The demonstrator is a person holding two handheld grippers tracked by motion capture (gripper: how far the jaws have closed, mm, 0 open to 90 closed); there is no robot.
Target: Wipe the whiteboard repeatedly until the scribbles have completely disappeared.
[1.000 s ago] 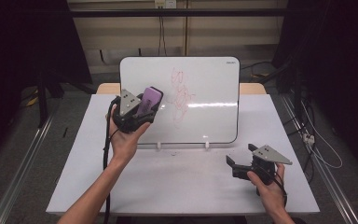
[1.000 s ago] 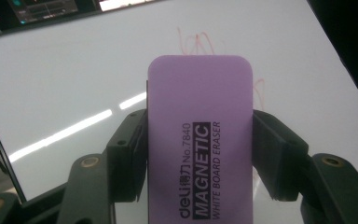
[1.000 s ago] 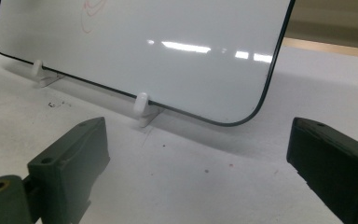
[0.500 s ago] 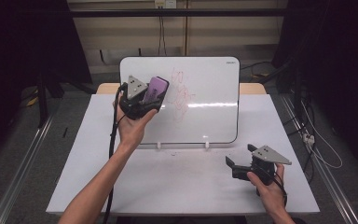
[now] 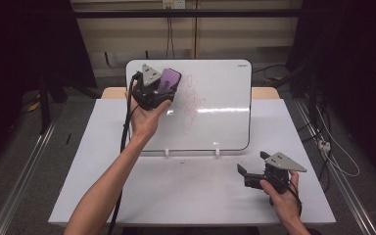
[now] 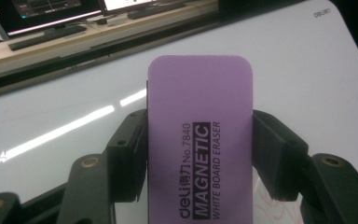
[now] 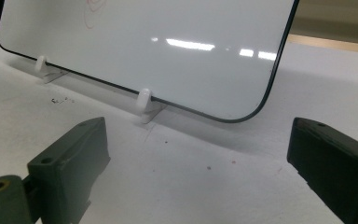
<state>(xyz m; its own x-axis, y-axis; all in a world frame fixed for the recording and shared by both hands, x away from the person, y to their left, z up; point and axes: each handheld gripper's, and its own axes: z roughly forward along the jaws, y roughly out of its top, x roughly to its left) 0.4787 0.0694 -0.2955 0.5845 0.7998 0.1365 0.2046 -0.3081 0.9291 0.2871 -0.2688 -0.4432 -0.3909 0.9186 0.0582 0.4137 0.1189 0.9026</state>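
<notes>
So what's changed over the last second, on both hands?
The left gripper, shut on the purple eraser, has risen from the whiteboard's lower left to its upper left corner, beside the red scribble. The right gripper stayed open, resting on the table; the whiteboard hasn't moved.

the left hand-held gripper [image 5: 157,88] is raised on an outstretched left forearm [image 5: 108,182], its jaws clamped on something between them. the right hand-held gripper [image 5: 250,167] sits low in the right hand [image 5: 280,197], jaws spread wide apart.
</notes>
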